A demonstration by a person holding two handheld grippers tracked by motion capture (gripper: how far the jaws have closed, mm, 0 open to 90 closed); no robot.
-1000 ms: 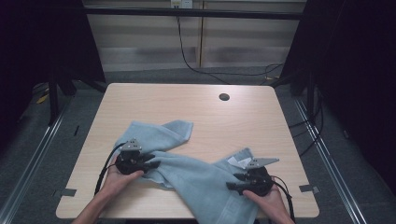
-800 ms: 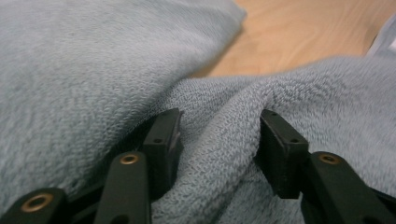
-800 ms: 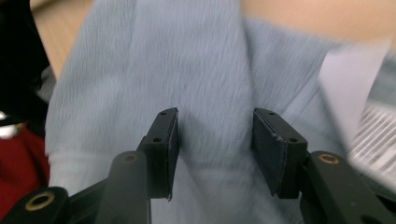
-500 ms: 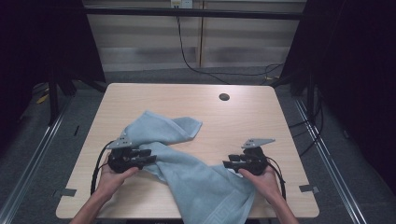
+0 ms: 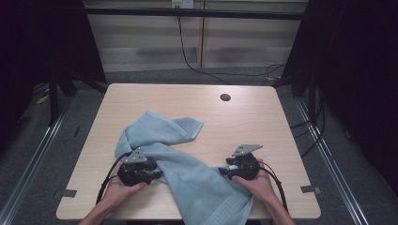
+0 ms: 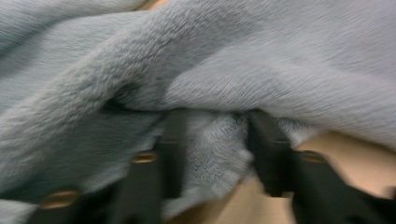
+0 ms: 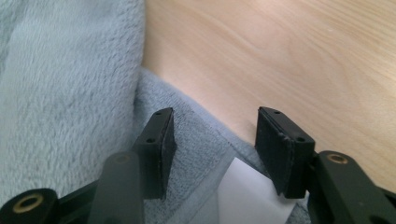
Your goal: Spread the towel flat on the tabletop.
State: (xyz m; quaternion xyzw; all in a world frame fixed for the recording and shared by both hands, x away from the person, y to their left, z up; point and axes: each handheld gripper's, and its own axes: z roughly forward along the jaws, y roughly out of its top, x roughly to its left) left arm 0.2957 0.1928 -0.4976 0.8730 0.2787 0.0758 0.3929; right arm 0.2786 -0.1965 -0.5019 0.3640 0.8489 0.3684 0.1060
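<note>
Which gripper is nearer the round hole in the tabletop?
Right. The right gripper sits almost straight below the hole in the high view, at the towel's edge; the left gripper lies farther off, toward the table's left side.

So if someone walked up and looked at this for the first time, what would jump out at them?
First the rumpled light blue towel, sprawled across the near half of the wooden table and hanging over its front edge. Next the two hand-held grippers at its sides: the left gripper has a fold of towel between its jaws, which have just been closing, while the right gripper has its jaws apart over the towel's hem and a white label.
</note>
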